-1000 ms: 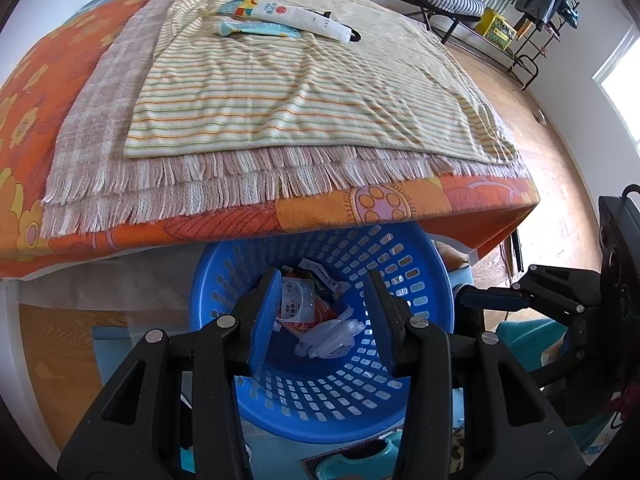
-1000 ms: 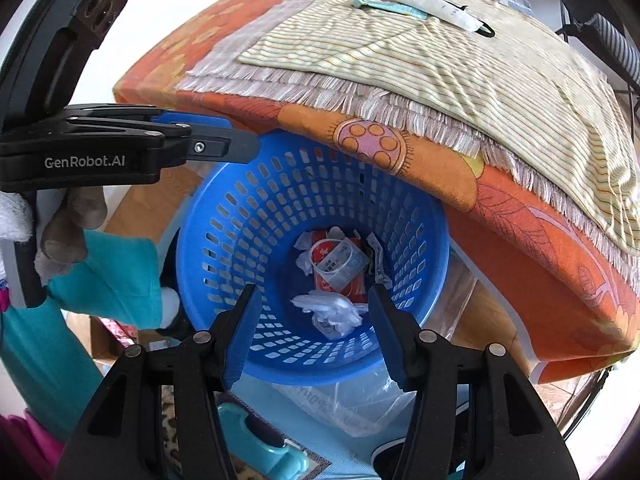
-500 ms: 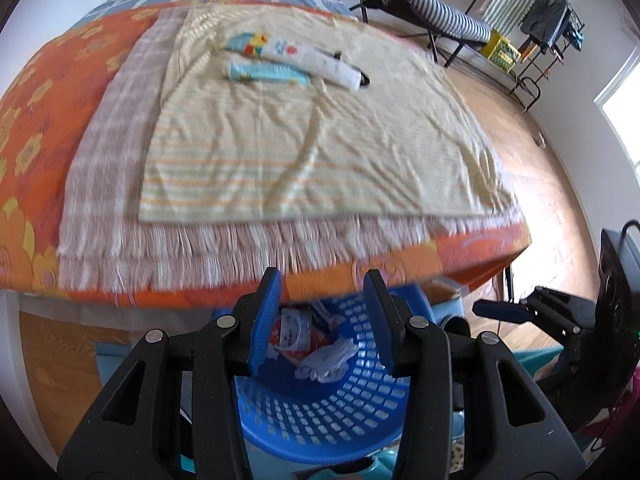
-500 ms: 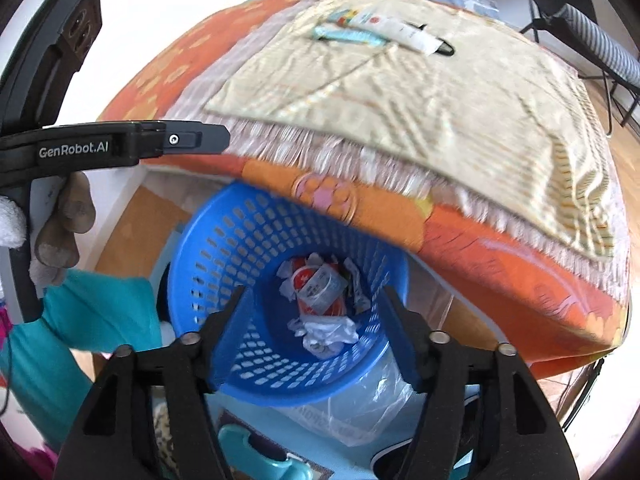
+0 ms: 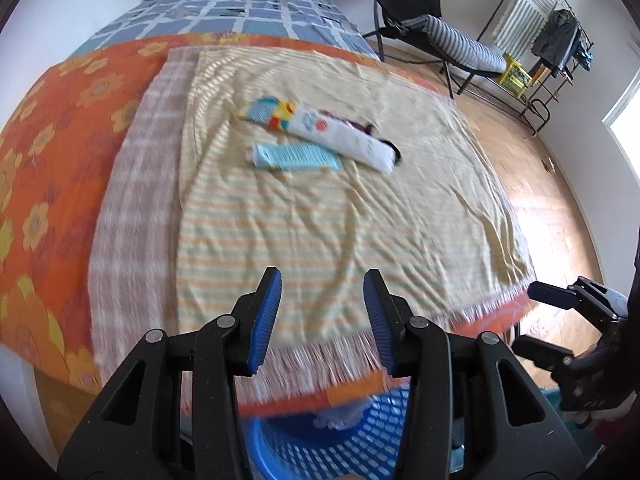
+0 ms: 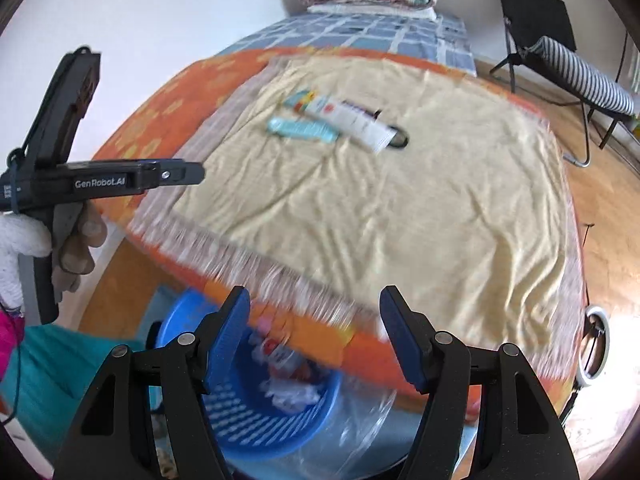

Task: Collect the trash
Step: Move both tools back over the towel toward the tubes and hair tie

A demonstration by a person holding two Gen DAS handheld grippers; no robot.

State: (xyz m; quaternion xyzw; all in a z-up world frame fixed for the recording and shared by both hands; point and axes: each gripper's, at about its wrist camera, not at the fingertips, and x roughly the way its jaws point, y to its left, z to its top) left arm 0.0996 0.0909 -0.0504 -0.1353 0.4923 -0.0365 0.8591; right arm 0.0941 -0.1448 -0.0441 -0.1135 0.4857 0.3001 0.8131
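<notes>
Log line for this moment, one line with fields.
left gripper: open, empty | right gripper: open, empty | white tube, teal packet: on striped cloth | blue basket: holds trash, below bed edge

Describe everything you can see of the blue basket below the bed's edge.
The blue basket is round, plastic by its look, its wall pierced with rows of small slots. It stands upright on the floor, partly tucked under the bed's orange cover. Crumpled white and red trash lies inside. Clear plastic film lies against its right side. Neither gripper touches it.
</notes>
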